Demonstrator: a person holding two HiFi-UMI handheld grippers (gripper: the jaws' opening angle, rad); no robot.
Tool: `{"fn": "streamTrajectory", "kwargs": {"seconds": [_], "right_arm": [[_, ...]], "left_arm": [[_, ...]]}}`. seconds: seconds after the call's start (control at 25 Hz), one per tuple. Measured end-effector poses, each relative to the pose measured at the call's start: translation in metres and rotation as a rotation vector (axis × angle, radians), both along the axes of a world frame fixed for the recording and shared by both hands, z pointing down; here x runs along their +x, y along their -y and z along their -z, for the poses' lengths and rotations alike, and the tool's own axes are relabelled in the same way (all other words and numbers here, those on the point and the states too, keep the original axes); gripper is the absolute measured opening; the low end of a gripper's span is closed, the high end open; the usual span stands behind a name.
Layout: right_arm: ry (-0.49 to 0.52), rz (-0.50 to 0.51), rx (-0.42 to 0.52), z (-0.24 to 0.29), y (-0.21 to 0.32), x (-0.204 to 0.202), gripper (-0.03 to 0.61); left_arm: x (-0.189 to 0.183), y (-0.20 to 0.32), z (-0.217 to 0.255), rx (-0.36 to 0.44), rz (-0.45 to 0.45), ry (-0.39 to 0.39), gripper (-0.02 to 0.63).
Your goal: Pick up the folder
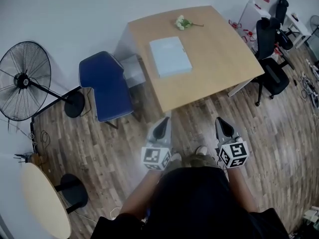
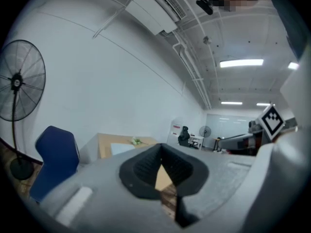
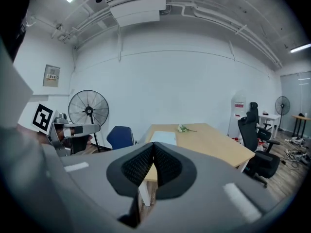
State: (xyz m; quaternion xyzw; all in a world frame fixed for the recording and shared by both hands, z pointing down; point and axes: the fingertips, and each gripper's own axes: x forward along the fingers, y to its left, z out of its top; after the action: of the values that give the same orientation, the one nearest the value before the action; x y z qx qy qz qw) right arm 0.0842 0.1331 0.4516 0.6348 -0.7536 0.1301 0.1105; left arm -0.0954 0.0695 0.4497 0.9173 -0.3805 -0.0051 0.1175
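A pale blue folder (image 1: 170, 57) lies flat on the wooden table (image 1: 214, 59), toward its left side. It also shows far off in the right gripper view as the folder (image 3: 163, 138) and in the left gripper view as the folder (image 2: 120, 148). My left gripper (image 1: 162, 125) and right gripper (image 1: 222, 123) hang over the floor, short of the table's near edge. Both are shut with nothing between their tips. In their own views the left gripper (image 2: 162, 155) and right gripper (image 3: 153, 147) show closed black pads.
A blue chair (image 1: 105, 86) stands left of the table beside a grey box (image 1: 133, 69). A black floor fan (image 1: 22, 81) is further left. Small flowers (image 1: 183, 22) lie at the table's far end. Black office chairs (image 1: 271, 59) stand to the right. A round pale table (image 1: 45, 200) sits at lower left.
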Motion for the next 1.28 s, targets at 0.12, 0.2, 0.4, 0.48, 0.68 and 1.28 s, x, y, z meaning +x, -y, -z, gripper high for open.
{"fn": "streamTrajectory", "kwargs": {"seconds": [0.12, 0.2, 0.4, 0.48, 0.68, 1.28], "right_arm": [[0.004, 0.031, -0.020, -0.013, 0.015, -0.006, 0.000], [0.006, 0.063, -0.031, -0.019, 0.027, -0.011, 0.000], [0.023, 0.129, -0.027, -0.026, 0.070, -0.015, 0.000], [0.034, 0.155, -0.024, -0.031, 0.095, -0.012, 0.000], [0.059, 0.198, -0.027, -0.041, 0.177, 0.007, 0.000], [0.084, 0.305, -0.128, -0.092, 0.362, 0.092, 0.000]], "left_arm": [[-0.009, 0.011, -0.007, -0.007, 0.028, 0.007, 0.002], [-0.016, 0.020, -0.012, -0.019, 0.056, 0.009, 0.002], [-0.023, 0.046, -0.019, -0.023, 0.109, 0.035, 0.002], [-0.021, 0.063, -0.021, -0.021, 0.131, 0.048, 0.002], [-0.011, 0.128, -0.025, -0.040, 0.182, 0.085, 0.002], [0.055, 0.290, -0.058, -0.130, 0.304, 0.133, 0.002]]}}
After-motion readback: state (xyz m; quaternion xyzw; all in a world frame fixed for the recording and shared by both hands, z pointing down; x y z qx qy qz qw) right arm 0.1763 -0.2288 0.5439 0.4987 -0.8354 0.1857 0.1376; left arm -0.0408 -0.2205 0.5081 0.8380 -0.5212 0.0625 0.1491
